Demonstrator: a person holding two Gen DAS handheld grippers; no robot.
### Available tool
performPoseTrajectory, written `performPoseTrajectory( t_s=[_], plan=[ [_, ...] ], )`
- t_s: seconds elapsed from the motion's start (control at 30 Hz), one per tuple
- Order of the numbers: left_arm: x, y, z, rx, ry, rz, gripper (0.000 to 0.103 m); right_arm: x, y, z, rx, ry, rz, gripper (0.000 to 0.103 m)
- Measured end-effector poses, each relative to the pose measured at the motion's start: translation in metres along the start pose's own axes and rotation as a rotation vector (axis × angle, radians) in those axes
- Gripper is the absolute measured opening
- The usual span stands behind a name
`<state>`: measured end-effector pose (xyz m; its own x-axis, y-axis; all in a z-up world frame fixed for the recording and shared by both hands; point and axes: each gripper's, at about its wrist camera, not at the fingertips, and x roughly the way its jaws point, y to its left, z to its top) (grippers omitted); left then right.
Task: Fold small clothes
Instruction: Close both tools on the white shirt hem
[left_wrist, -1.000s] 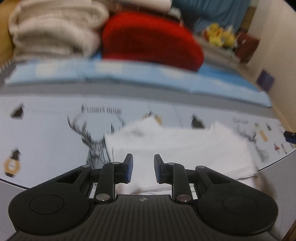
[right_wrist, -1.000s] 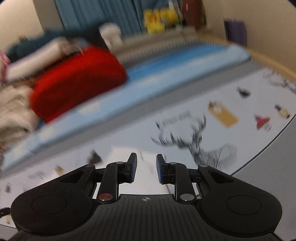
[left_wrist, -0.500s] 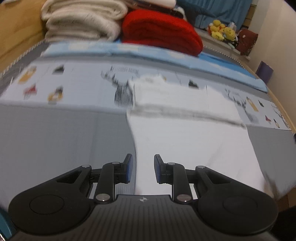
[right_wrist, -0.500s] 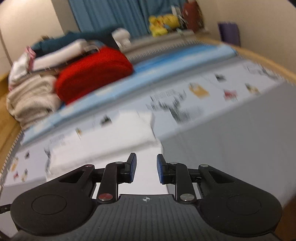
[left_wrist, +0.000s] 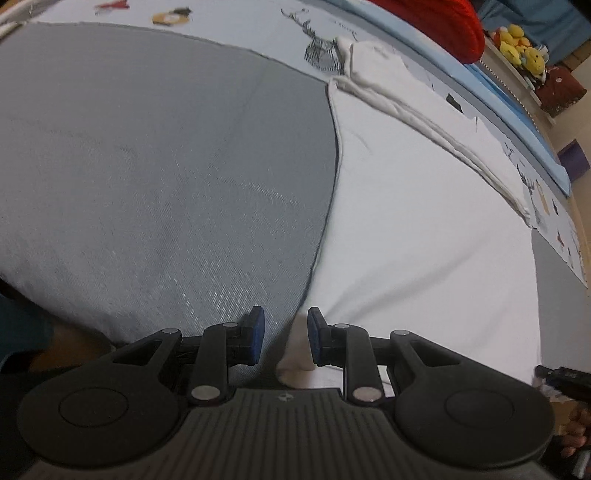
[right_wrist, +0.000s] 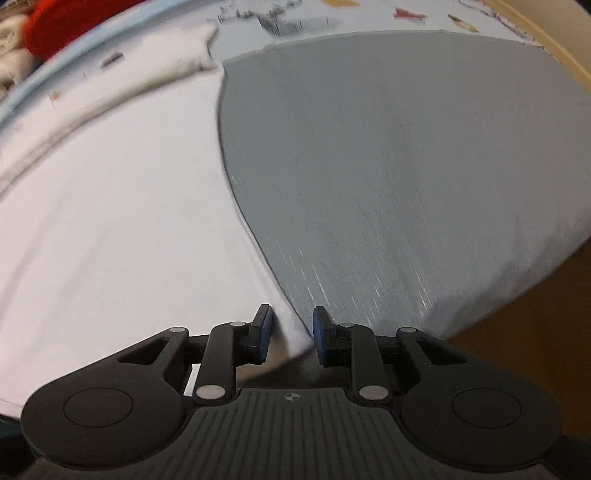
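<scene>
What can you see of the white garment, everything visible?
The white garment is plain, soft knit-looking cloth, spread mostly flat on the grey bed cover. Its far edge is folded into a thicker, rumpled band that reaches onto the printed sheet. The two near corners sit at the bed's front edge, one between the pads of the left gripper, the other between those of the right gripper. Neither pair visibly presses the cloth.

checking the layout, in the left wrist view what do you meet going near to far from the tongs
left tongs → white garment → printed sheet → red folded knit
</scene>
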<state>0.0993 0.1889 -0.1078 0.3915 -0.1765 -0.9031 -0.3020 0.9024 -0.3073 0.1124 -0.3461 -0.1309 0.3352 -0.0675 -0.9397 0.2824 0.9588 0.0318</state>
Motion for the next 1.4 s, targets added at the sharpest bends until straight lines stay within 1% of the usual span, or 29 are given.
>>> performPoseTrajectory(
  t_s=[0.07, 0.1, 0.13, 0.17, 0.2, 0.27, 0.33, 0.4, 0.43, 0.5, 0.53, 0.6, 0.63, 0.7, 0.73, 0.77, 0.87, 0.9, 1.03, 1.07, 1.1, 1.13, 1.17, 1.23, 1.3, 1.4],
  plan=[
    [0.006, -0.003, 0.003, 0.012, 0.019, -0.006, 0.026, -0.002, 0.002, -0.001, -0.018, -0.008, -0.005, 0.025],
    [0.008, -0.005, 0.001, 0.027, 0.026, -0.005, 0.029, -0.003, 0.003, -0.003, -0.026, -0.011, -0.007, 0.023],
    [0.009, -0.008, 0.001, 0.043, 0.032, -0.002, 0.030, -0.004, 0.002, -0.005, -0.024, -0.013, -0.005, 0.014],
    [0.011, -0.011, -0.001, 0.066, 0.039, 0.003, 0.032, -0.005, 0.000, -0.007, -0.015, -0.014, 0.007, 0.010],
    [0.015, -0.014, -0.001, 0.089, 0.047, 0.011, 0.032, -0.008, -0.003, -0.007, -0.003, -0.023, 0.016, 0.008],
    [0.017, -0.020, -0.005, 0.146, 0.047, 0.035, 0.032, -0.017, -0.009, -0.008, 0.029, -0.055, 0.017, 0.007],
    [0.015, -0.021, -0.006, 0.176, 0.037, 0.048, 0.006, -0.020, -0.019, -0.008, 0.087, -0.062, 0.020, 0.007],
    [0.008, -0.018, -0.005, 0.179, 0.011, 0.051, 0.000, -0.018, -0.025, -0.009, 0.121, -0.041, 0.036, 0.007],
    [0.003, -0.015, -0.004, 0.178, -0.007, 0.064, 0.000, -0.017, -0.027, -0.010, 0.121, -0.034, 0.037, 0.008],
    [-0.005, -0.008, -0.003, 0.169, -0.039, 0.117, 0.000, -0.015, -0.024, -0.010, 0.111, -0.025, 0.035, 0.010],
    [-0.008, -0.002, -0.001, 0.134, -0.042, 0.112, 0.000, -0.013, -0.023, -0.011, 0.109, -0.014, 0.033, 0.011],
    [-0.010, 0.005, 0.002, 0.075, -0.045, 0.059, 0.000, -0.009, -0.024, -0.007, 0.111, 0.003, 0.024, 0.014],
    [-0.011, 0.007, 0.003, 0.050, -0.042, 0.021, 0.000, -0.008, -0.024, -0.008, 0.113, 0.009, 0.024, 0.018],
    [-0.006, 0.006, 0.003, 0.027, -0.014, -0.035, 0.010, -0.006, -0.022, -0.006, 0.108, 0.013, 0.019, 0.020],
    [0.000, 0.000, 0.003, 0.029, 0.009, -0.053, 0.013, -0.006, -0.021, -0.006, 0.102, 0.015, 0.014, 0.021],
    [0.004, -0.003, 0.002, 0.040, 0.028, -0.057, 0.019, -0.005, -0.020, -0.006, 0.094, 0.017, 0.011, 0.021],
    [0.014, -0.014, -0.003, 0.099, 0.066, -0.027, 0.027, -0.003, -0.016, -0.004, 0.068, 0.019, -0.001, 0.024],
    [0.017, -0.017, -0.004, 0.115, 0.075, -0.014, 0.028, -0.003, -0.016, -0.004, 0.062, 0.018, -0.003, 0.024],
    [0.018, -0.018, -0.007, 0.137, 0.080, 0.000, 0.026, 0.001, -0.013, -0.002, 0.035, 0.015, -0.010, 0.024],
    [0.019, -0.019, -0.007, 0.145, 0.078, 0.004, 0.013, 0.001, -0.011, -0.002, 0.024, 0.014, -0.014, 0.023],
    [0.019, -0.021, -0.007, 0.160, 0.075, 0.010, 0.007, 0.002, -0.009, -0.002, 0.013, 0.011, -0.015, 0.020],
    [0.019, -0.021, -0.007, 0.176, 0.063, 0.016, 0.006, 0.001, -0.008, -0.002, 0.009, 0.007, -0.001, 0.011],
    [0.015, -0.021, -0.007, 0.187, 0.044, 0.022, 0.006, -0.001, -0.008, -0.001, 0.018, -0.003, 0.013, 0.009],
    [0.005, -0.020, -0.006, 0.188, -0.001, 0.028, 0.006, -0.010, -0.011, 0.000, 0.044, -0.042, 0.043, 0.008],
    [-0.003, -0.016, -0.006, 0.179, -0.015, 0.025, 0.006, -0.016, -0.014, 0.002, 0.062, -0.059, 0.060, 0.008],
    [0.002, -0.019, -0.009, 0.196, 0.018, 0.044, 0.006, -0.007, -0.016, -0.001, 0.062, -0.006, 0.033, 0.009]
  ],
)
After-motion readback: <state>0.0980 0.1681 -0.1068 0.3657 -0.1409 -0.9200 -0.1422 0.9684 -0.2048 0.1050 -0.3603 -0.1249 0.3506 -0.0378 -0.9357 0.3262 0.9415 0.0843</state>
